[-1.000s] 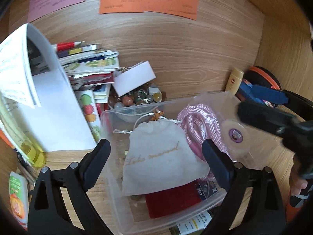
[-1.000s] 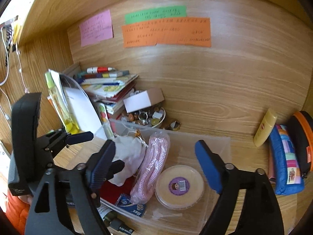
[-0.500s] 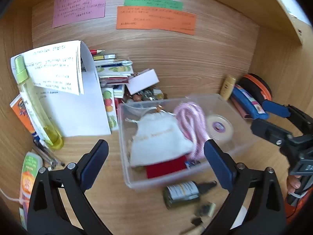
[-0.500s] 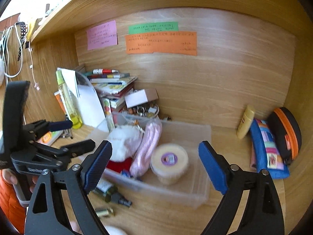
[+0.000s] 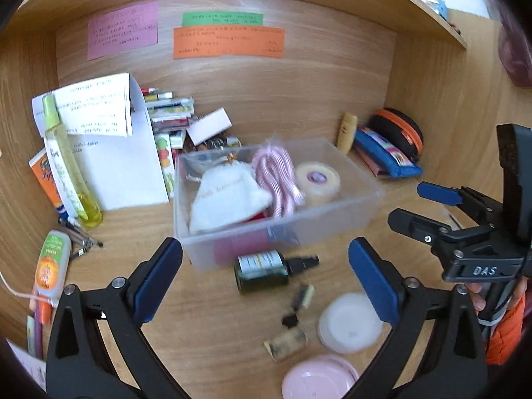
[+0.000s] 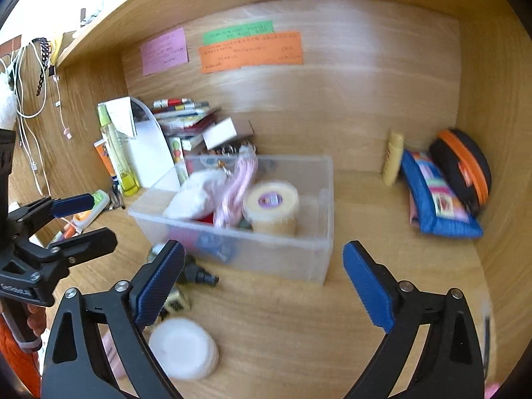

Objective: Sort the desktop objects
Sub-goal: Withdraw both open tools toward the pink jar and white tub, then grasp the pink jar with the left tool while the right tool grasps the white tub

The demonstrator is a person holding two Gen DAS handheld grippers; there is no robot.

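Gaping wide, both claws (just been opening) hold nothing; dark bottle, seemingly lying, fronts bin.

Wooden desk bears clear bin (bottle beside).

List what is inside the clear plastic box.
The clear plastic box holds a white cloth pouch, pink cord and a tape roll. Something red lies under the pouch, mostly covered.

**Bin mid-worktop, clutter around it**

The bin holds a pouch, a cord and a tape roll, left to right. A bottle lies before it; books are stacked behind-left, cases right.
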